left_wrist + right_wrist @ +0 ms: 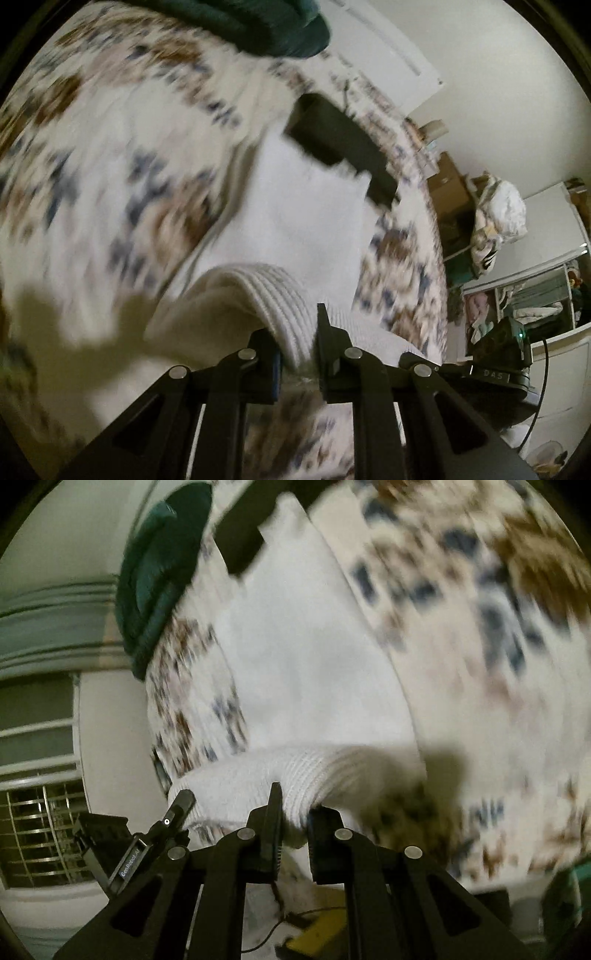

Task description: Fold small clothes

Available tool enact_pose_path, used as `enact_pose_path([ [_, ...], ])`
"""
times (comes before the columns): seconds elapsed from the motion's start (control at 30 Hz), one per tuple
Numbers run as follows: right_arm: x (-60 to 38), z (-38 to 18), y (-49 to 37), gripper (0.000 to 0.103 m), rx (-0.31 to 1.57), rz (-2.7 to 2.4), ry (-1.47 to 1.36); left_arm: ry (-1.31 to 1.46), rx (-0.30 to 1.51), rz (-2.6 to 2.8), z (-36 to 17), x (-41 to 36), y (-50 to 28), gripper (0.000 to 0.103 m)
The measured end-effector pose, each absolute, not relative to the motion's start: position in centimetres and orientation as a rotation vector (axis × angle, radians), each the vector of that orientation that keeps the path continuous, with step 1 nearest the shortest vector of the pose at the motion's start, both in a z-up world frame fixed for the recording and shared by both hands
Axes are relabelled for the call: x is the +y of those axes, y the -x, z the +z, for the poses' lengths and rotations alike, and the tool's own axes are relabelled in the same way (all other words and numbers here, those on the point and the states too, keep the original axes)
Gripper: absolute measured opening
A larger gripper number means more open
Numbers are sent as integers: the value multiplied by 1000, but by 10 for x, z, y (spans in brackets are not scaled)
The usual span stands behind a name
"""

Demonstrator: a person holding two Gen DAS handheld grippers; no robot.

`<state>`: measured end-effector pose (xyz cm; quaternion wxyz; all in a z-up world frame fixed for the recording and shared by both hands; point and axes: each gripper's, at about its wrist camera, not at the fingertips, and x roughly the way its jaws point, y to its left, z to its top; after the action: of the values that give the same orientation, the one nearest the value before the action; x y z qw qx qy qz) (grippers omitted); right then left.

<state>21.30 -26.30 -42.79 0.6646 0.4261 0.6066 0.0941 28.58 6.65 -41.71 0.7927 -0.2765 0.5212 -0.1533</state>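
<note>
A white garment (303,214) with a ribbed cuff (258,291) hangs over the flowered bedspread (110,155), stretched away from me. At its far end a dark patch (332,144) shows, blurred. My left gripper (295,343) is shut on the cuff's edge, the fabric pinched between its pads. In the right wrist view the same garment (306,657) runs up the frame, and my right gripper (295,812) is shut on the ribbed cuff (314,771). Each gripper sees the other beside it: the right gripper (491,373) at the far right, the left gripper (177,812) at the lower left.
A folded dark green cloth (266,26) lies on the bed beyond the garment, also seen as the green cloth (159,579) in the right wrist view. Past the bed's edge stand cardboard boxes (450,184), a heap of laundry (498,210) and shelves (535,295). A barred window (40,830) is at lower left.
</note>
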Motion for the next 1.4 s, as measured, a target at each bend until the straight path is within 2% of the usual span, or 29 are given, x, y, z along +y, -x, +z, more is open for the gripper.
enact_pose_path([
  [0.2,-269,-405,-341,11,1253,151,-907,543,1054,-387,-413,50,-405,12],
  [0.33,-270,-403,-418,11,1206,95,-871,564,1079,-429,-428,46,-475,13],
  [0.43,-273,-421,-468,11,1215,78,-880,603,1136,-440,-450,46,-520,17],
  [0.5,-276,-440,-496,14,1249,73,-902,627,1184,-422,-466,49,-540,26],
  [0.53,-279,-452,-505,18,1262,78,-935,651,1197,-413,-472,53,-545,31],
  [0.6,-284,-464,-510,25,1263,87,-963,686,1184,-413,-475,63,-546,48],
  [0.63,-287,-467,-508,37,1252,87,-961,702,1174,-408,-475,70,-545,56],
  [0.67,-290,-469,-506,47,1245,80,-954,722,1160,-403,-476,77,-543,58],
  [0.7,-295,-470,-502,49,1240,55,-934,729,1155,-396,-477,82,-541,58],
  [0.9,-301,-493,-492,50,1290,38,-860,547,1214,-412,-498,65,-554,58],
  [0.97,-298,-504,-495,50,1321,44,-857,427,1217,-422,-500,46,-562,55],
  [1.0,-295,-509,-497,50,1326,52,-851,371,1215,-427,-502,37,-564,45],
  [1.03,-293,-509,-498,37,1322,53,-841,324,1214,-431,-503,30,-566,10],
  [1.07,-289,-508,-498,10,1310,49,-820,283,1216,-424,-503,25,-567,8],
  [1.27,-279,-473,-506,8,1217,36,-734,358,1107,-392,-477,53,-563,8],
  [1.4,-283,-474,-523,7,1226,-14,-708,428,1148,-360,-494,72,-579,8],
])
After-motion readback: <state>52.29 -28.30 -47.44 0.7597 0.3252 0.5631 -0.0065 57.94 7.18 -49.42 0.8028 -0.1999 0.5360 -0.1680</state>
